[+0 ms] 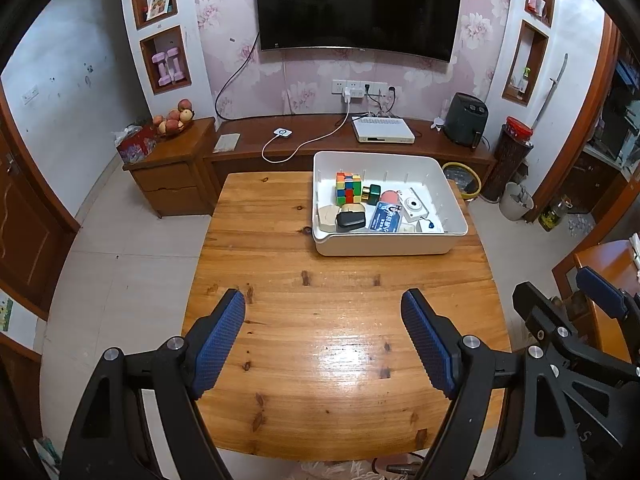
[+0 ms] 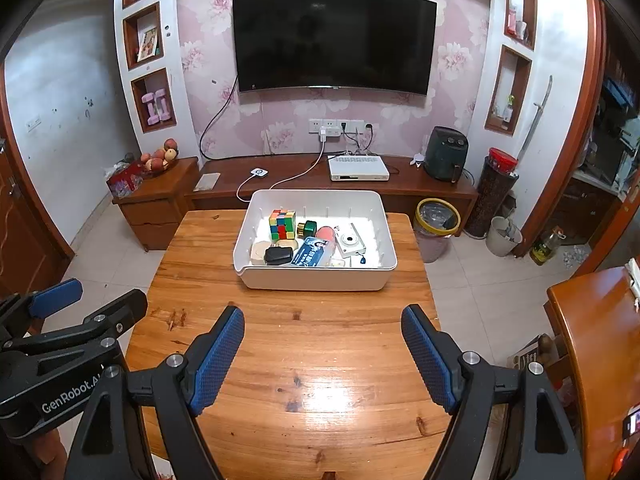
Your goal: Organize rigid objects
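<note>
On the far wall hangs the big dark television (image 2: 334,40), and below it runs the long low cabinet (image 2: 304,184) with a white set-top box (image 2: 358,168) on top. Closer in, the wooden table (image 2: 296,356) fills the middle of both views, its top shining under the light. Towards the table's far edge sits the white bin (image 2: 316,276), and everything's inside it: the puzzle cube (image 2: 282,224) stands at the back left, a small green bottle (image 2: 309,229) just beside it, a white toy camera (image 2: 351,240) to the right, a blue card packet (image 2: 312,252) in the middle, a black case (image 2: 279,255) at the front left touching a pale wooden block (image 2: 261,252).

Now the claws. Left gripper (image 1: 324,344) hangs over the near part of the table, jaws spread wide, nothing between the blue pads. Right gripper (image 2: 324,354) the same story, wide apart and holding nothing, well short of the bin. From the right camera, the left tool shows at the lower left edge; from the left camera, the right tool peeks in at the right edge.
</note>
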Motion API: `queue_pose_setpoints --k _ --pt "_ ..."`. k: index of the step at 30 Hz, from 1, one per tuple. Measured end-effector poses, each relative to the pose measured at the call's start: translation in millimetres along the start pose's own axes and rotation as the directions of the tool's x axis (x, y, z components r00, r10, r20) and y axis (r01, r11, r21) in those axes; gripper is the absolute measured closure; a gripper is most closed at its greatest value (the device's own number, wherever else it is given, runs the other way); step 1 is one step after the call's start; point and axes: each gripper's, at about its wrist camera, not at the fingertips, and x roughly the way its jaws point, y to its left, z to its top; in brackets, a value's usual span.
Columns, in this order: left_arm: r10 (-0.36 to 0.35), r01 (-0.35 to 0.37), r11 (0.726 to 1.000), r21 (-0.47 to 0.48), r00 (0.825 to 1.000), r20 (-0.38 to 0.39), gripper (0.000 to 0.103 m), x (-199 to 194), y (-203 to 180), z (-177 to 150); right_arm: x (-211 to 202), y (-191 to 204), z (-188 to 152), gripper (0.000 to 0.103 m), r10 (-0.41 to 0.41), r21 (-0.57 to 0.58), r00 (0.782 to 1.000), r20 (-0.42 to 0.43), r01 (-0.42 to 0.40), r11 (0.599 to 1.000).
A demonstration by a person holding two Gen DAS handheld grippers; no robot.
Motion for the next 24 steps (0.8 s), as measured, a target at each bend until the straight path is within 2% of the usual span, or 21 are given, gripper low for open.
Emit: queue_pose_setpoints --k 24 --pt "0.019 -0.018 1.000 0.010 1.000 -0.025 0.020 0.6 -2.7 -2.7 10.3 -2.0 -3.2 0.022 0.013 0.018 0.999 -0.032 -0.013 1.000"
